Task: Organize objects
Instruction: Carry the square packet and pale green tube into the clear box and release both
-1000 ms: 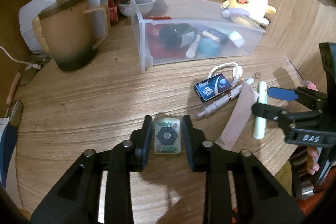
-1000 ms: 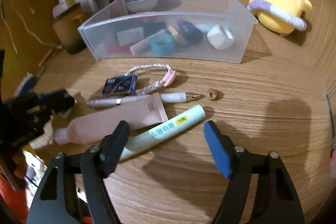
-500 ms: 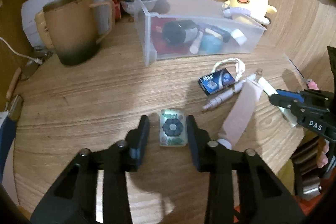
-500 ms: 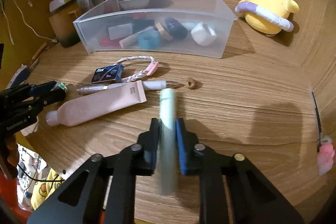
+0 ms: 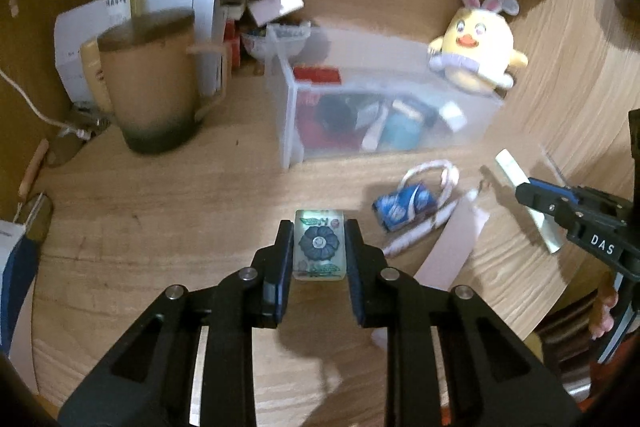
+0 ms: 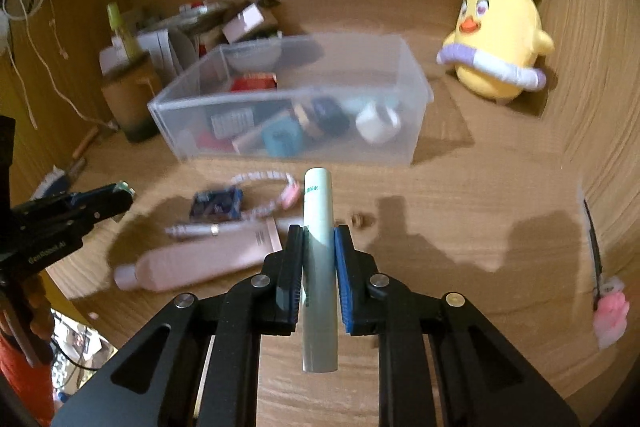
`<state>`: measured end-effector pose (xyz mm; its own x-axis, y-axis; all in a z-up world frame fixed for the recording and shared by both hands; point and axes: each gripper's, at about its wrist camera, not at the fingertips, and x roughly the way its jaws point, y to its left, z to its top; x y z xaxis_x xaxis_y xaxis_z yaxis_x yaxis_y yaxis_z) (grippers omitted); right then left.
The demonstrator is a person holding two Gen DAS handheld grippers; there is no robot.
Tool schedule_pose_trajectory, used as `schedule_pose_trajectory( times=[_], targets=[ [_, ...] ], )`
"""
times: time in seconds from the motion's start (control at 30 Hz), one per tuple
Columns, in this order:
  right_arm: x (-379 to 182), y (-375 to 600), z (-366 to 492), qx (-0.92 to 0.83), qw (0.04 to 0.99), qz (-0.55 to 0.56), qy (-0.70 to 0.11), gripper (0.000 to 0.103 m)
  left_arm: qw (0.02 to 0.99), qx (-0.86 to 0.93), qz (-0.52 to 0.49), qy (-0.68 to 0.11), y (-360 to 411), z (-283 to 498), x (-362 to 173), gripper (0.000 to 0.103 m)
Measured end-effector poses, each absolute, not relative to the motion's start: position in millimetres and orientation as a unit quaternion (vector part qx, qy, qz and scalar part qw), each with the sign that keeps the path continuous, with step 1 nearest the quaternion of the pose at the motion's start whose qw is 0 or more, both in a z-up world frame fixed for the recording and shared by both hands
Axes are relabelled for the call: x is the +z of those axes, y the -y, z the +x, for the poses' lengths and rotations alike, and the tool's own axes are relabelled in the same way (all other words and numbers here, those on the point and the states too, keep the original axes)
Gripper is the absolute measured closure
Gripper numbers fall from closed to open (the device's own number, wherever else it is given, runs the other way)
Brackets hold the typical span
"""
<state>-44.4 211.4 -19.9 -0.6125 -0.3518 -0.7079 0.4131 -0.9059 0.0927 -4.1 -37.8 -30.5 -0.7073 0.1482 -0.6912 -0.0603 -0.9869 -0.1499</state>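
Observation:
My left gripper (image 5: 319,227) is shut on a small clear tile with a dark flower print (image 5: 319,245) and holds it above the wooden desk. My right gripper (image 6: 319,233) is shut on a pale green tube (image 6: 318,247), lifted off the desk; the tube (image 5: 524,199) also shows in the left wrist view. A clear plastic bin (image 6: 296,99) with several small items stands further back, also in the left wrist view (image 5: 384,111). On the desk lie a pink tube (image 6: 200,261), a pen (image 6: 208,229), a blue packet (image 6: 218,205) and a pink-white bracelet (image 6: 272,187).
A brown mug (image 5: 154,83) stands at the back left with papers and boxes (image 5: 192,3) behind it. A yellow plush chick (image 6: 500,51) sits at the back right. A small wooden bead (image 6: 359,219) lies on the desk. Wooden walls enclose the back and right.
My left gripper closed on the flower tile and lifted it. My right gripper closed on the green tube and raised it off the desk, toward the bin.

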Motion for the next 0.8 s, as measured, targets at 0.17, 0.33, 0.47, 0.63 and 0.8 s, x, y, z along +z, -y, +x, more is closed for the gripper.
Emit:
schedule_pose_trajectory(
  times=[0.17, 0.33, 0.47, 0.63, 0.8],
  targets=[
    [-4, -206, -50, -0.905, 0.222, 0.361, -0.033, 0.089, 0.062, 0.930, -0.355, 0.070, 34, -11, -12, 0.079],
    [14, -201, -59, -0.914, 0.231, 0.333, -0.021, 0.089, 0.060, 0.936, -0.337, 0.080, 32, -19, 2, 0.079],
    [27, -199, -67, -0.920, 0.237, 0.312, -0.016, 0.089, 0.057, 0.941, -0.324, 0.082, 32, -26, 12, 0.079],
    [41, -196, -78, -0.925, 0.244, 0.290, -0.015, 0.089, 0.053, 0.945, -0.313, 0.081, 32, -36, 22, 0.079],
    [52, -192, -89, -0.928, 0.250, 0.275, -0.011, 0.089, 0.047, 0.950, -0.301, 0.076, 31, -47, 33, 0.079]
  ],
)
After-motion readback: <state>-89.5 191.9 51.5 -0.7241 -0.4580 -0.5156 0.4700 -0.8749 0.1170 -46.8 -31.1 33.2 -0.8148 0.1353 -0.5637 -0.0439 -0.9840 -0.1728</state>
